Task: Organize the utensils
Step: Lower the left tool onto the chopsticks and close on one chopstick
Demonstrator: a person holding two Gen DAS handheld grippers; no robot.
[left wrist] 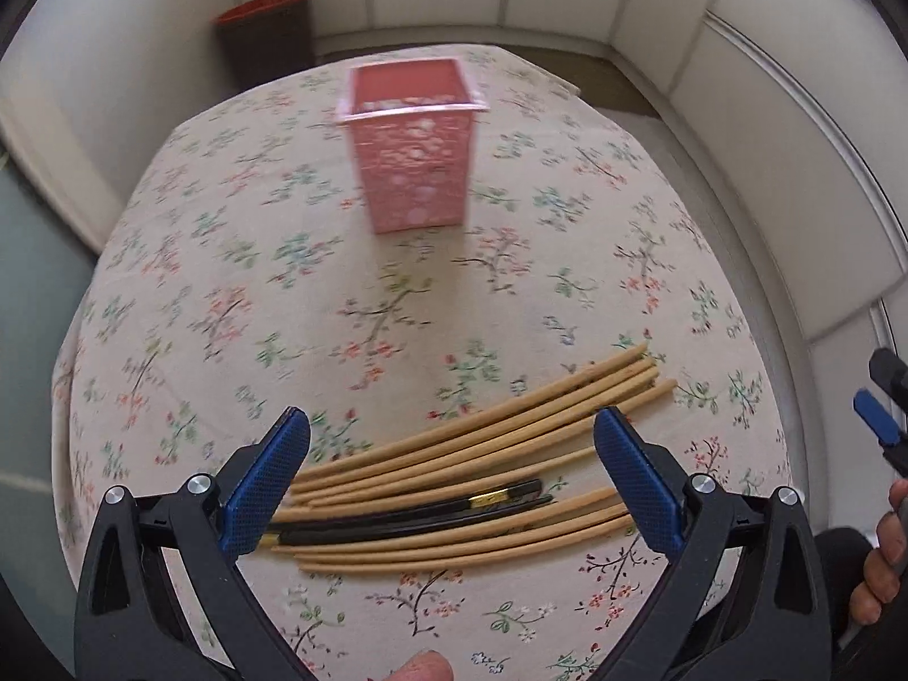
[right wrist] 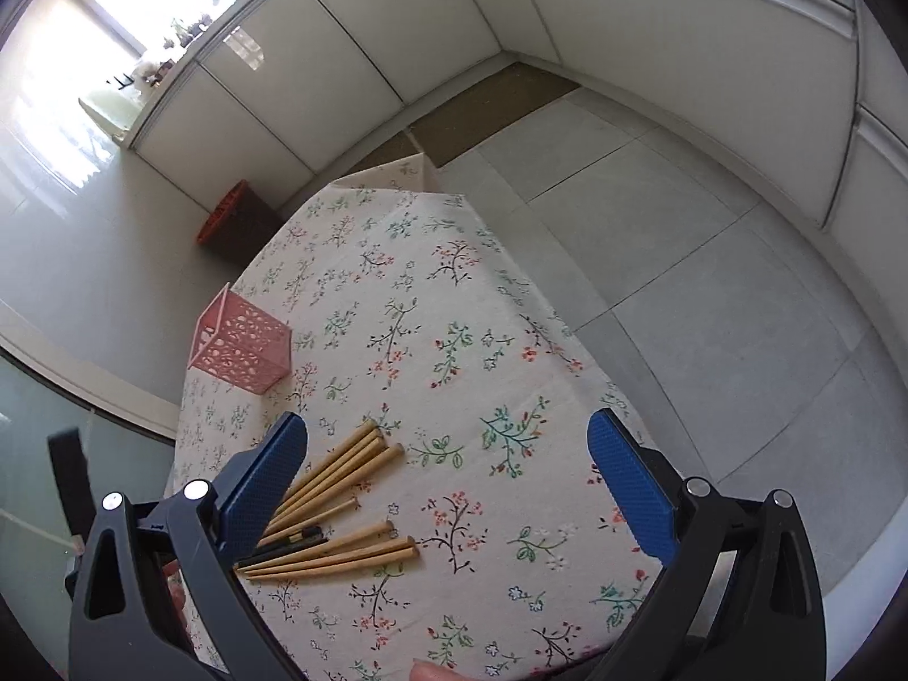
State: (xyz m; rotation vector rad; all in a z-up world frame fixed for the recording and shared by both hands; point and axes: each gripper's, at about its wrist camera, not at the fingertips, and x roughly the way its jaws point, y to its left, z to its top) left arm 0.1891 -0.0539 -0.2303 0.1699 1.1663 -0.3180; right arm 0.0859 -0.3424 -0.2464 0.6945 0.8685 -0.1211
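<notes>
Several wooden chopsticks (left wrist: 488,442) and a black pair with gold bands (left wrist: 420,516) lie in a loose fan on the floral tablecloth (left wrist: 227,295). My left gripper (left wrist: 451,476) hangs open just above them, its blue pads either side of the pile. A pink perforated holder (left wrist: 417,153) stands upright and empty farther back. In the right wrist view the chopsticks (right wrist: 335,511) lie at lower left by the left pad, and the pink holder (right wrist: 241,343) stands near the table's left edge. My right gripper (right wrist: 448,482) is open over bare cloth, holding nothing.
A dark bin with an orange rim (left wrist: 267,34) stands on the floor beyond the table. White cabinets (right wrist: 340,57) line the walls. The table's right edge (right wrist: 567,352) drops to a grey tiled floor (right wrist: 709,284). Part of the other gripper (left wrist: 885,414) shows at far right.
</notes>
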